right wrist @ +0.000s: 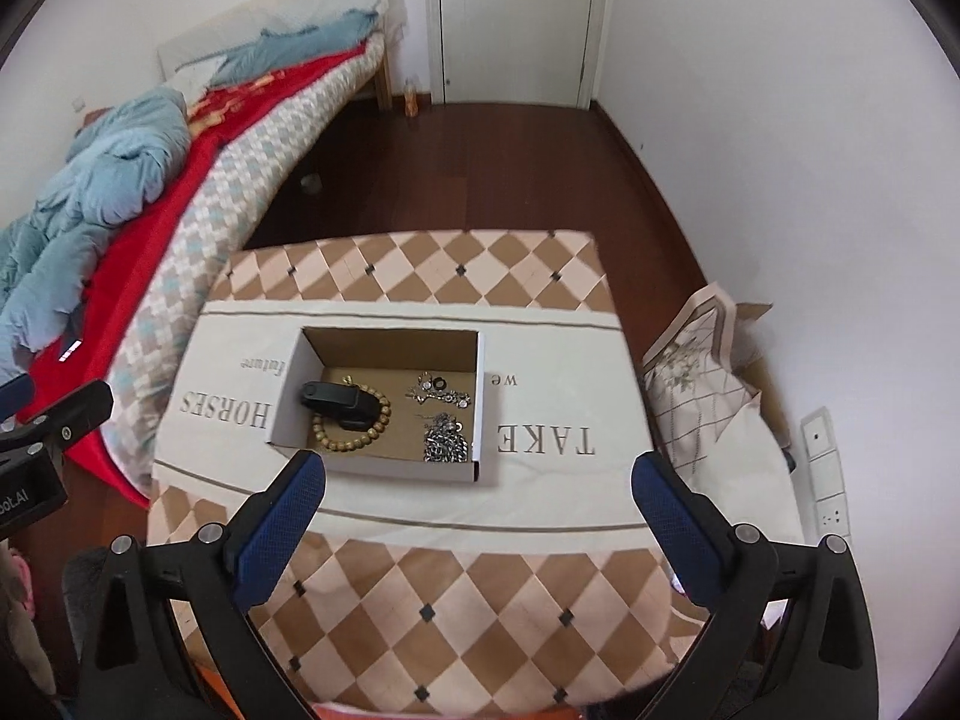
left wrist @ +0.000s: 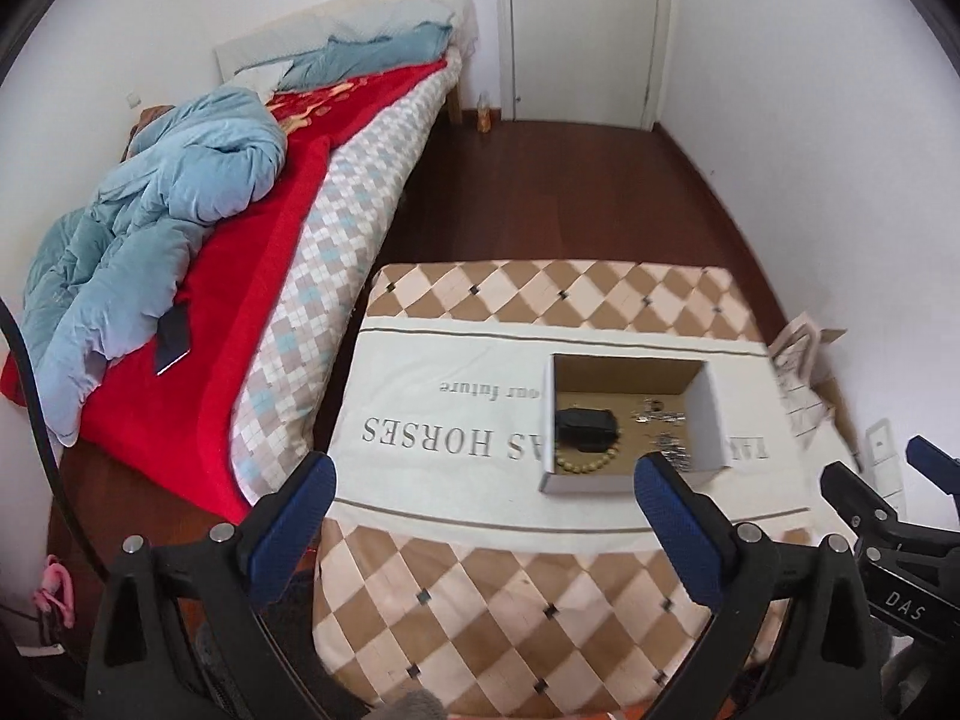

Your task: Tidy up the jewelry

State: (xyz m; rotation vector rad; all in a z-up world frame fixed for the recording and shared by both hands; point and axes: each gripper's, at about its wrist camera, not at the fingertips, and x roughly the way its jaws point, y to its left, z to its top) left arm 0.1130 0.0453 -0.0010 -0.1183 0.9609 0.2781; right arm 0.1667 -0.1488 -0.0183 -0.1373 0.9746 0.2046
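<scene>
Jewelry sits in one cardboard box on the cloth-covered table: one bead bracelet, one black clip, two silver chain heaps. Left gripper and right gripper both gape, holding nothing.

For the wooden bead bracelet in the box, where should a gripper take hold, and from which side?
Probably the bare near-right arc of the wooden bead bracelet, coming straight down from above. It lies flat on the floor of the open cardboard box, whose walls block a sideways approach. A black case rests across its far part, so that part is covered. One finger inside the loop, one outside, should pinch the strand.
</scene>
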